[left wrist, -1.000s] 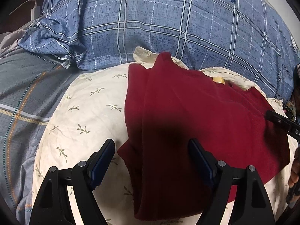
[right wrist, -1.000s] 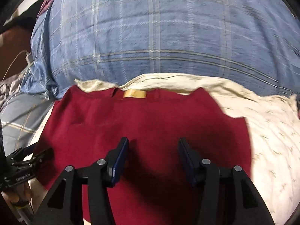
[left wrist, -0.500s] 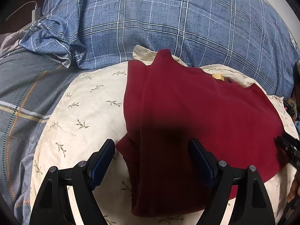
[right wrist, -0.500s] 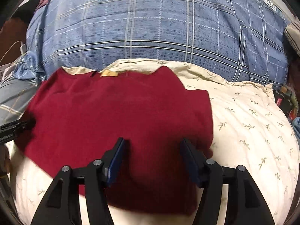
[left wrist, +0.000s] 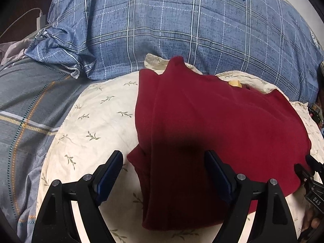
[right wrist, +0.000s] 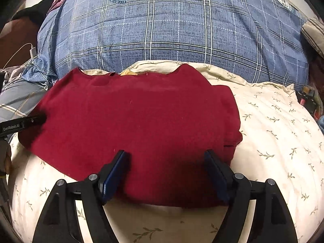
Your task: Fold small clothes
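Now the right claw stands spread wide over the near hem of the red garment, its jaws having just been opening; cloth lies between the blue pads, but they press nothing. The left claw is likewise gaping, poised over the garment's folded left edge, one pad above the pillow and the other above the cloth, gripping nothing.

That garment lies flat on a cream pillow printed with small leaf sprigs. Its left side is folded in, making a long lengthwise crease, and a yellow neck label shows at its far edge. In the right wrist view the tip of the left claw shows at the garment's left edge, and in the left wrist view the right claw's tip sits by its right edge.

Beyond the garment's far edge lies a blue plaid duvet with a round crest. Left of the garment is a grey striped sheet, and past that a white charger with its cable.
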Demonstrator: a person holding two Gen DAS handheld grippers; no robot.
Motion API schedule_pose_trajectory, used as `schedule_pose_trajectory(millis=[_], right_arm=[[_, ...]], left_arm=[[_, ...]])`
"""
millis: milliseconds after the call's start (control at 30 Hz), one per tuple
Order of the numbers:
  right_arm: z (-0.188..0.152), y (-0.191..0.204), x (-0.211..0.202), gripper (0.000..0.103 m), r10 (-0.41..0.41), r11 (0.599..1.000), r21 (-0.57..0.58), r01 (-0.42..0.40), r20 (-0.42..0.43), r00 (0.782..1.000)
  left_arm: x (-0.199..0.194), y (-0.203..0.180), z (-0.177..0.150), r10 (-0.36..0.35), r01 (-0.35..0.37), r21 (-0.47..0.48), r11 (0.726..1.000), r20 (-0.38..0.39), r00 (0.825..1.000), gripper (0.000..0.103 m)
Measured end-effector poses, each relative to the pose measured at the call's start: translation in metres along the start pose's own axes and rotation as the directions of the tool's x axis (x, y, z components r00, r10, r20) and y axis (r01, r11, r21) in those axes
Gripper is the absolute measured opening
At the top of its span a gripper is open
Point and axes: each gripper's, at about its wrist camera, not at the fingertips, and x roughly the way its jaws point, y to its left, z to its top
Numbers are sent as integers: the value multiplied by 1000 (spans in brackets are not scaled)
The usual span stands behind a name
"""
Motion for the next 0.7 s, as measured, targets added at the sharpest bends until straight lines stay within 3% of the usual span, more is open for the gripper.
schedule_pose_trajectory(millis=[233,367,500,700], right_arm=[[0,3,7,90,11,1000,-18,-12,-23,1000],[2,8,-1,91,-21,1000,-4,21,-32,999],[9,13,-18,91,22,998,67,-21,-12,1000],[18,31,-16,92,30,998,48,-30,0,1000]], left_arm=[[-11,-2,-4,-8,7,12,1000,23,1000,83],[-20,-3,-4,-19,18,23,1000,50,999,83],[-25,-6,-6,-26,23,42,999,61,998,83],[-26,-7,-8,-29,27,52,998,57,998,83]])
